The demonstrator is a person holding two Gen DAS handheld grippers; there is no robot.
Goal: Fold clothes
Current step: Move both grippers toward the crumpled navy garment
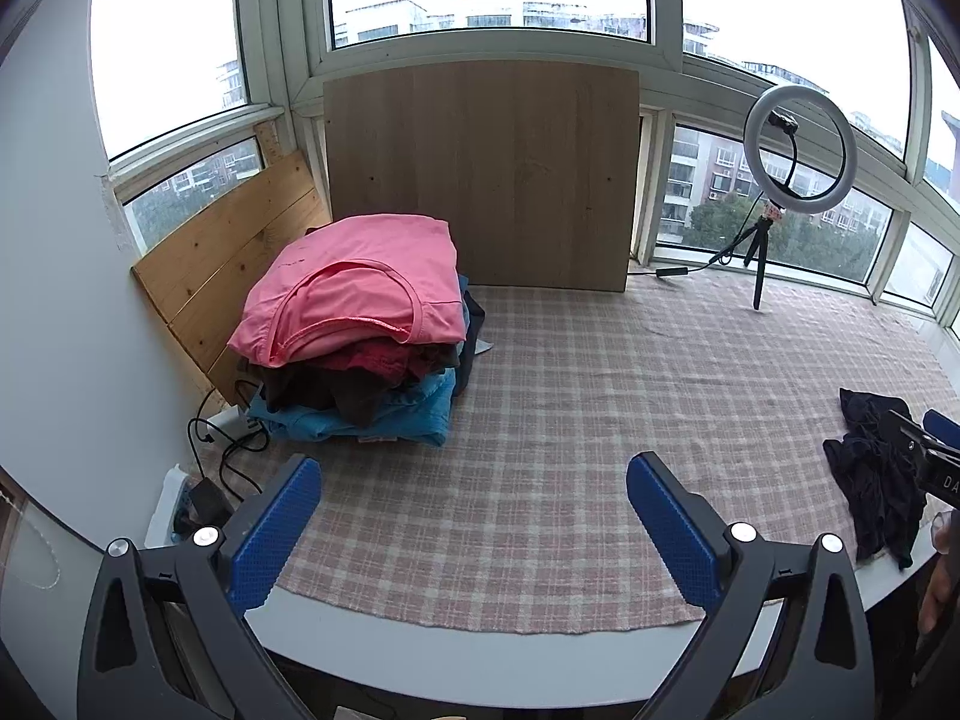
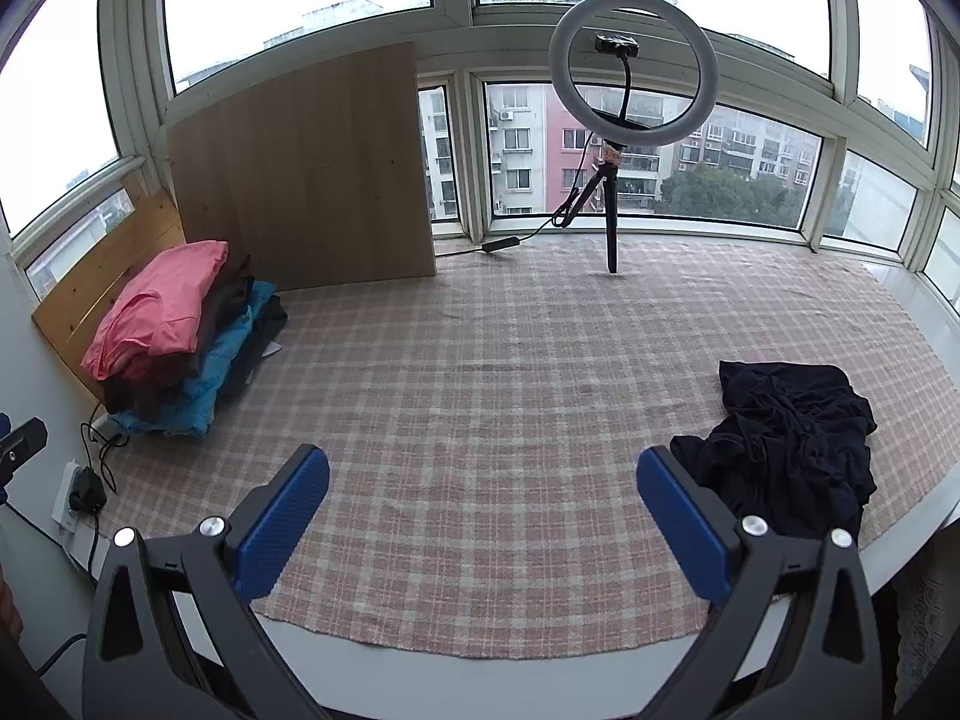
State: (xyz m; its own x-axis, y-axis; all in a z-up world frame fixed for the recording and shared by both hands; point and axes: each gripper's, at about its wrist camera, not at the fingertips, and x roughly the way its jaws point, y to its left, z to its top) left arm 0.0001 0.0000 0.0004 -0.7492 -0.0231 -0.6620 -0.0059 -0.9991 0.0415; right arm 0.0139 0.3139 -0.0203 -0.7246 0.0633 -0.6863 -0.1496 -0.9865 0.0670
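- Blue-padded fingers of the left gripper [image 1: 474,480] stand wide apart in the left wrist view, holding nothing, above the near edge of the checked cloth [image 1: 570,420].
- Beyond them to the left, a stack of folded clothes [image 1: 360,348] sits against a wooden board [image 1: 480,174], with a pink shirt [image 1: 360,288] on top.
- At the far right lies a crumpled dark garment [image 1: 870,480], partly hidden by the other gripper.
- Turning to the right wrist view, the right gripper [image 2: 483,483] has its fingers spread and empty over the cloth.
- Just beside its right finger [image 2: 684,522] lies the dark garment, unfolded, near the cloth's right edge.
- A ring light [image 2: 633,66] on a tripod stands by the window.
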